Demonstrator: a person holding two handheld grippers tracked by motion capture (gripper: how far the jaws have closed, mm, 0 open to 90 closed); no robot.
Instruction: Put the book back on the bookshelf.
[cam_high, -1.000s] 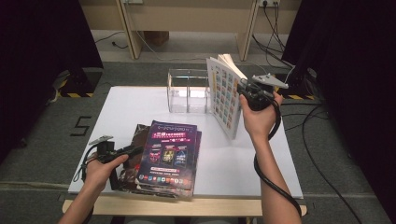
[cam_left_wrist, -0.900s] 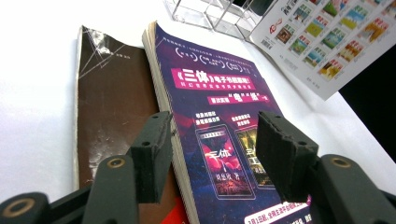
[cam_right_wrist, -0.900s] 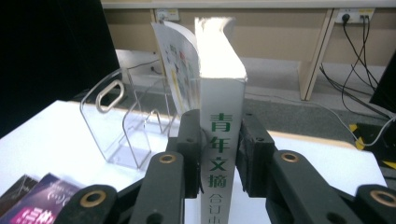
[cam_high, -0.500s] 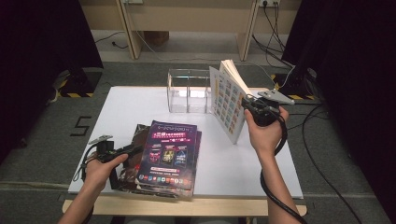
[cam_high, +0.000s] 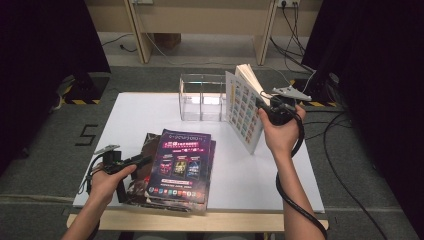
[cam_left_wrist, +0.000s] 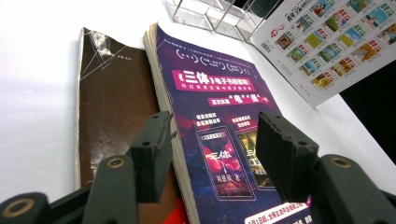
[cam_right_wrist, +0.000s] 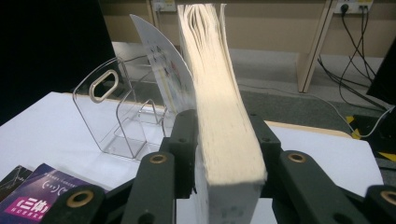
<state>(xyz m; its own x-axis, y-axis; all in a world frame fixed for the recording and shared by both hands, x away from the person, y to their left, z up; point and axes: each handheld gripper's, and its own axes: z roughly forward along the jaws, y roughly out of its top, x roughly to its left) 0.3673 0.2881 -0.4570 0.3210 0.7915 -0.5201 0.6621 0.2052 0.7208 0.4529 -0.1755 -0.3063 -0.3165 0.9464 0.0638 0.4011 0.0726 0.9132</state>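
Observation:
A thick white book (cam_high: 243, 107) with a grid of small pictures on its cover stands tilted on one lower corner, right of a clear acrylic rack (cam_high: 200, 97). My right gripper (cam_high: 262, 107) is shut on its page edge (cam_right_wrist: 224, 107), a pad against each side; its jaws have just been opening a little with the book still between them. A purple-covered book (cam_high: 182, 162) lies on a brown one (cam_high: 145, 150) at the front left. My left gripper (cam_high: 142, 161) is open at the stack's left edge, its jaws apart over the purple cover (cam_left_wrist: 219, 107).
The white table (cam_high: 280, 170) has bare room in front of the rack and at its right. The rack (cam_right_wrist: 116, 116) has upright dividers and a handle hole. Cables and wooden legs stand on the floor behind.
My right hand has come down and slightly right with the white book, whose lower corner now sits lower toward the table. The left hand and the stack have not moved.

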